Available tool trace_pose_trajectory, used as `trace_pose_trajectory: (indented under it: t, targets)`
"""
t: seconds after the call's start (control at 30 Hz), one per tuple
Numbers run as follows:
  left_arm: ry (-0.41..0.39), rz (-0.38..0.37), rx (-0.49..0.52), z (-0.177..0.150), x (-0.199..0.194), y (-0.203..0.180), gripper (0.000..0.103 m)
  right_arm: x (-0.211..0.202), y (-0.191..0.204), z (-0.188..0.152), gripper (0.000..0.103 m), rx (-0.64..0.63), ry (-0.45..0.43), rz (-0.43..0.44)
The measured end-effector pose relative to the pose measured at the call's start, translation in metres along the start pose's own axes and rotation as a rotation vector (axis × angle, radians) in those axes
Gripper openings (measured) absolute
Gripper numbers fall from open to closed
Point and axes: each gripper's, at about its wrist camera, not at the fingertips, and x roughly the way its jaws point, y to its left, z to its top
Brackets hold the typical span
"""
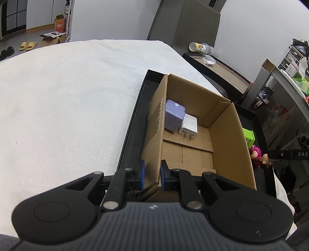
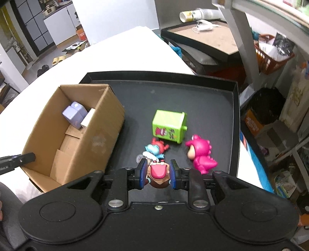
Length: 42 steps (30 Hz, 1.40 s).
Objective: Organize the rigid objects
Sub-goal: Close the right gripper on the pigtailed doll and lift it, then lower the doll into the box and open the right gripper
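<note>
A black tray (image 2: 234,108) sits at the edge of a table covered in a white cloth (image 1: 63,100). Inside the tray, on its left side, stands an open cardboard box (image 2: 100,135).

The left gripper (image 1: 152,176) is clamped on the near left wall of the cardboard box (image 1: 231,139), one blue pad outside the wall and one inside. Inside the box, against its far left corner, a lavender charger (image 1: 173,117) leans beside a white plug adapter (image 1: 188,126), the two touching; the adapter's metal prongs point toward the camera.

The right gripper (image 2: 158,174) is closed around a small toy figure (image 2: 157,173) with a wide pink mouth and brown base, held between the blue pads just above the tray floor. Just beyond it lies a small red and blue toy (image 2: 157,147), close against the held figure. To the right, a pink dinosaur figure (image 2: 201,152) lies on the tray, apart from the gripper. Behind these, a green toy bin (image 2: 170,126) lies tipped on its side near the middle of the tray.

From the left camera, the green toy bin (image 1: 249,136) and the pink dinosaur figure (image 1: 255,154) are partly hidden behind the box's right wall.

Beyond the table, a second dark tray (image 2: 202,41) holds a tipped paper cup (image 2: 188,15) and a white face mask (image 2: 204,27).
</note>
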Motion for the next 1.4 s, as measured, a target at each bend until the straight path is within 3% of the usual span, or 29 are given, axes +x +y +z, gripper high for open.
trace_pose_trajectory:
  t: [0.57,1.4]
  targets:
    - [-0.004,-0.028,-0.011,-0.001,0.000,0.005,0.015,-0.015,0.048,0.043,0.024,-0.076,-0.041,-0.016]
    - [0.002,-0.077,-0.053,-0.002,0.002,0.016,0.016,0.006,0.119,0.075,0.024,-0.172,-0.034,-0.019]
